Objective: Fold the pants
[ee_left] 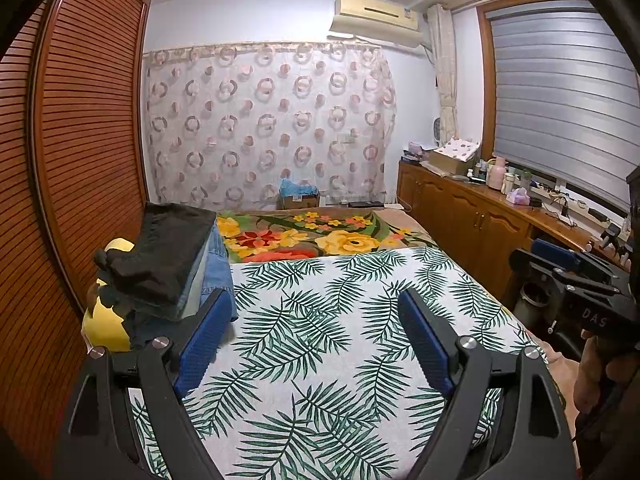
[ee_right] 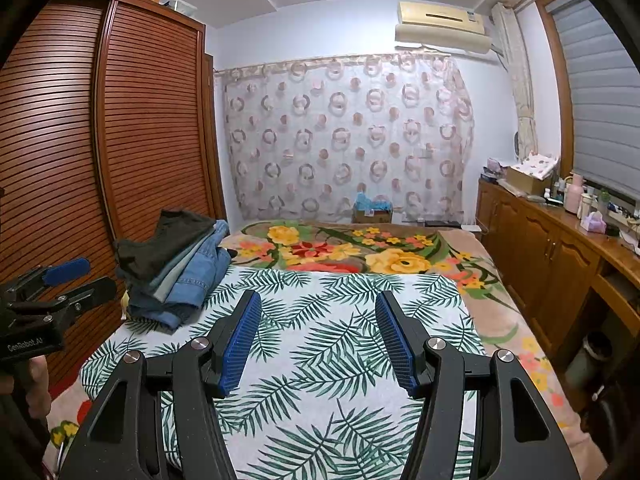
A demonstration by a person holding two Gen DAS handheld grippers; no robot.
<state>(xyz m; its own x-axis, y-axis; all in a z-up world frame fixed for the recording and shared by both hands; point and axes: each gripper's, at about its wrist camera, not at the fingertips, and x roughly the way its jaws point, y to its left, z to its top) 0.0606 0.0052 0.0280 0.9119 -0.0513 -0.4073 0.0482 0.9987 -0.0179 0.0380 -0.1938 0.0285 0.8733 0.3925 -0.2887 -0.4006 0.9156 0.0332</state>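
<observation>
A stack of folded pants point(ee_right: 176, 264) lies at the bed's left edge, dark pair point(ee_left: 168, 252) on top, blue denim point(ee_right: 200, 276) beneath. A white cloth with green palm leaves point(ee_left: 320, 320) covers the near part of the bed point(ee_right: 340, 340). My left gripper point(ee_left: 316, 300) hovers open above this cloth, the stack just beyond its left finger, nothing between its blue pads. My right gripper point(ee_right: 318, 308) also hangs open over the cloth, holding nothing. Each gripper appears at the edge of the other's view: the right gripper point(ee_left: 560, 268) and the left gripper point(ee_right: 76, 280).
A floral blanket point(ee_right: 360, 252) covers the far half of the bed. A slatted wooden wardrobe point(ee_right: 120, 140) stands on the left, a wooden cabinet point(ee_right: 552, 248) with bottles along the right. A yellow plush toy point(ee_left: 108, 320) sits under the stack. A cardboard box point(ee_right: 372, 212) sits beyond the bed.
</observation>
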